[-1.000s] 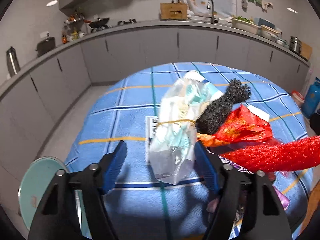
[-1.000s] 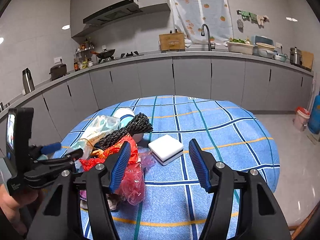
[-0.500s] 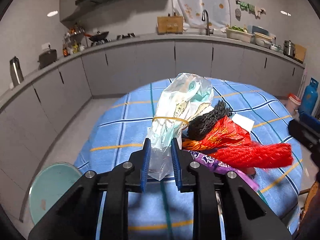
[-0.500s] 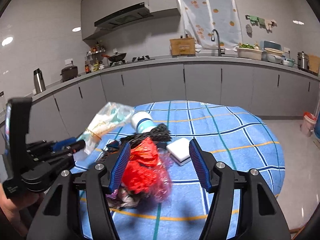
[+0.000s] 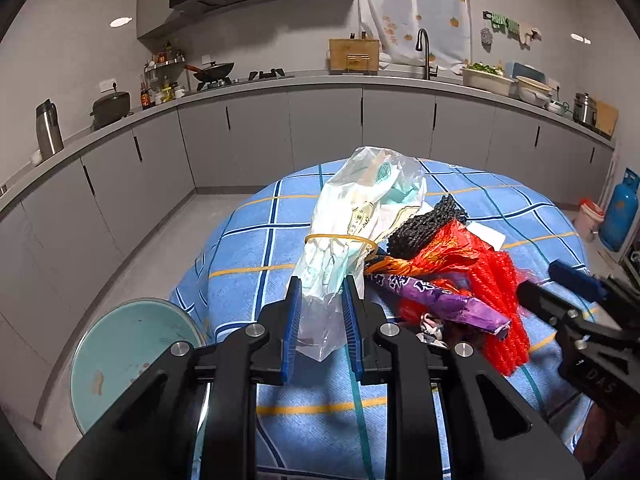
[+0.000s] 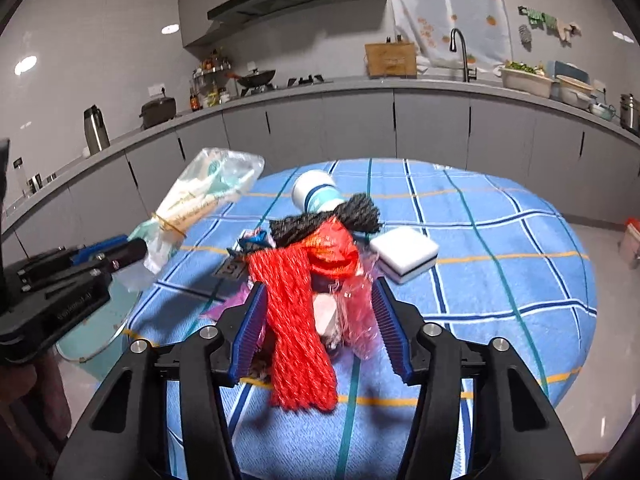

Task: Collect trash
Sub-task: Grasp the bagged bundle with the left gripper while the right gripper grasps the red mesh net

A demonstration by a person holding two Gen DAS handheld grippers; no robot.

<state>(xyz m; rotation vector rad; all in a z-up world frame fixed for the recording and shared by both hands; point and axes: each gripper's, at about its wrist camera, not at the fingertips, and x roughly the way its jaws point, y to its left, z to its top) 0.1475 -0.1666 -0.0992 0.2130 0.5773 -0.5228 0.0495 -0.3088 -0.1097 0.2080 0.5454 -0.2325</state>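
My left gripper (image 5: 320,320) is shut on a clear plastic bag (image 5: 360,216) bound with a yellow rubber band and holds it up above the table; the bag also shows in the right wrist view (image 6: 200,200). A trash pile lies on the blue checked tablecloth (image 6: 500,240): red mesh netting (image 6: 296,328), a red-orange wrapper (image 6: 332,248), black netting (image 6: 328,216), and a purple wrapper (image 5: 432,296). My right gripper (image 6: 320,332) is open, its jaws on either side of the red netting.
A white sponge block (image 6: 404,252) and a white-and-teal container (image 6: 316,196) lie behind the pile. A teal trash bin (image 5: 132,356) stands on the floor at the table's left. Grey kitchen cabinets (image 5: 320,132) run behind. A blue gas cylinder (image 5: 620,216) stands far right.
My left gripper closed on the plastic bag and lifted it off the table. My right gripper moved forward and left until its open jaws straddle the red netting.
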